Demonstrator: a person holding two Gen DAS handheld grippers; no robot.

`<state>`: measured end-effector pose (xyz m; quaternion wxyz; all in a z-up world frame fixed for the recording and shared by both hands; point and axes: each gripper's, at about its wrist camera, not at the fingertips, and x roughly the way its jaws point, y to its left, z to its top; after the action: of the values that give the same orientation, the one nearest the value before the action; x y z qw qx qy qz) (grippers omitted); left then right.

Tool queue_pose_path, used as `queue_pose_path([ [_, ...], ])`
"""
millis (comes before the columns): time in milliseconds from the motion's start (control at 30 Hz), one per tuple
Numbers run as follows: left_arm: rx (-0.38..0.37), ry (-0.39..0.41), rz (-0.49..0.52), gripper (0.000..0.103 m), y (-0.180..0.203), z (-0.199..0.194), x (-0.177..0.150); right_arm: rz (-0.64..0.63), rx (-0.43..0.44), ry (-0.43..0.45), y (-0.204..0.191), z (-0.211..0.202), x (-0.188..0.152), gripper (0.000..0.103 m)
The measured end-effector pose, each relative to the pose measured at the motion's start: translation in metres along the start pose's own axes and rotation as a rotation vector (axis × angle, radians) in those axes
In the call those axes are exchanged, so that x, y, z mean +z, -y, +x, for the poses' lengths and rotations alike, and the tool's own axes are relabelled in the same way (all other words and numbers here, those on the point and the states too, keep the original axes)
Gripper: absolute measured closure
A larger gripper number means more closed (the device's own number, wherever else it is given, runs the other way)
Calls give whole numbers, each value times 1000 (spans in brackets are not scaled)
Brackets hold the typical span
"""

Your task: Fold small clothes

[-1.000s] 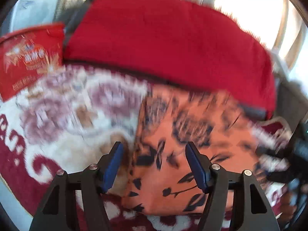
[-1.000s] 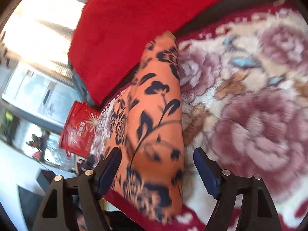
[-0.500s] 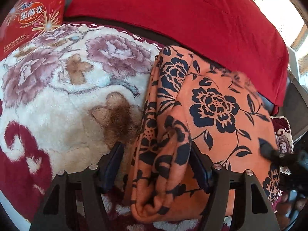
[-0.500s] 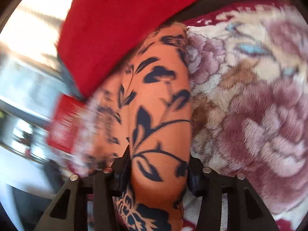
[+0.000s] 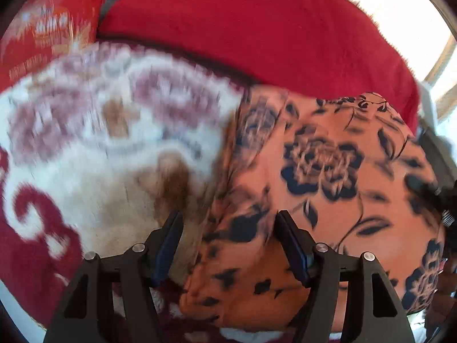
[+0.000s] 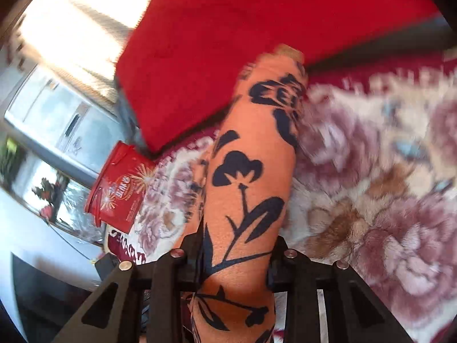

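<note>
Left claw [image 5: 228,245] stood open, astride the near-left edge of the orange floral garment [image 5: 328,188] lying on the floral blanket [image 5: 100,143]. Right claw [image 6: 237,257] was clamped on the garment's right end; its long axis ran away from the claw toward the red cushion [image 6: 257,28].

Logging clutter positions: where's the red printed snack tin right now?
The red printed snack tin sits lower left in the right wrist view, at the floral plush blanket's edge below the red fleece cushion; the left wrist view shows it blurred, upper left.
</note>
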<state>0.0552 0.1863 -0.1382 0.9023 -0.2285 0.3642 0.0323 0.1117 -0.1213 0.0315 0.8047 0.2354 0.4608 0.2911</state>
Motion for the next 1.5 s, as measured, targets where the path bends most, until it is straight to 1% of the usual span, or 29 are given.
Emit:
queue_pose_path([
  [33,-7,51,19,34,3,-10,1,44,-6,-1,16,0,-1,71],
  [67,-10,71,27,34,5,-14,1,107,-17,-16,41,3,-2,71],
  [100,-10,74,32,33,5,-15,0,156,-19,-38,61,7,-5,70],
  [133,-7,38,29,33,4,-10,-1,218,1,-73,81,14,-8,68],
  [200,-6,-65,-19,33,-5,8,-6,351,65,-81,108,19,-16,44],
  [233,-28,-120,-81,31,-14,17,-7,370,103,-48,112,14,-18,44],
  [300,-56,-129,-135,31,-23,18,-6,350,140,-10,110,7,-18,26],
  [333,-58,-120,-137,31,-24,15,-5,338,150,7,107,3,-19,24],
  [467,-50,-123,-110,31,-21,15,-8,286,134,-54,93,16,-19,25],
  [533,-51,-121,-110,31,-22,15,-7,213,61,-70,82,23,-18,52],
  [567,-48,-120,-111,31,-23,15,-7,181,29,-67,75,21,-16,61],
  [600,-46,-120,-112,31,-23,16,-6,161,11,-63,69,18,-16,62],
  [667,-44,-116,-102,31,-23,16,-6,130,-7,-52,58,21,-16,62],
  [733,-40,-108,-82,31,-21,16,-7,139,-14,-61,59,29,-17,49],
  [767,-38,-105,-74,31,-20,16,-8,171,1,-55,64,28,-16,38],
  [833,-29,-103,-69,31,-18,16,-8,205,60,-9,68,20,-9,37],
  [900,-18,-97,-52,31,-16,15,-8,253,74,18,74,20,1,33],
  [967,-18,-99,-49,31,-15,15,-7,319,96,5,84,31,14,33],
  [1000,-17,-99,-46,31,-14,15,-7,341,99,-32,89,43,23,41],
  [1033,-16,-100,-45,31,-14,16,-6,314,58,-72,86,55,32,54],
  [1067,-18,-101,-47,31,-15,17,-6,241,6,-71,73,56,39,65],
  [1100,-17,-102,-47,31,-15,16,-6,166,-37,-56,55,53,43,69],
  [1167,-11,-98,-39,31,-15,17,-7,48,-95,8,24,42,44,70],
  [1233,-6,-99,-33,31,-13,18,-6,-7,-190,5,19,50,42,70],
  [1267,-2,-100,-29,31,-12,19,-7,1,-202,-17,24,60,39,64],
  [1333,5,-100,-23,31,-11,19,-8,68,-129,-3,32,63,37,54],
  [1367,7,-97,-19,31,-10,19,-8,101,-86,10,36,61,38,39],
  [1400,10,-94,-9,31,-9,18,-8,130,-51,35,39,57,40,31],
  [1500,16,-94,4,31,-8,19,-8,200,-12,35,47,67,56,29],
])
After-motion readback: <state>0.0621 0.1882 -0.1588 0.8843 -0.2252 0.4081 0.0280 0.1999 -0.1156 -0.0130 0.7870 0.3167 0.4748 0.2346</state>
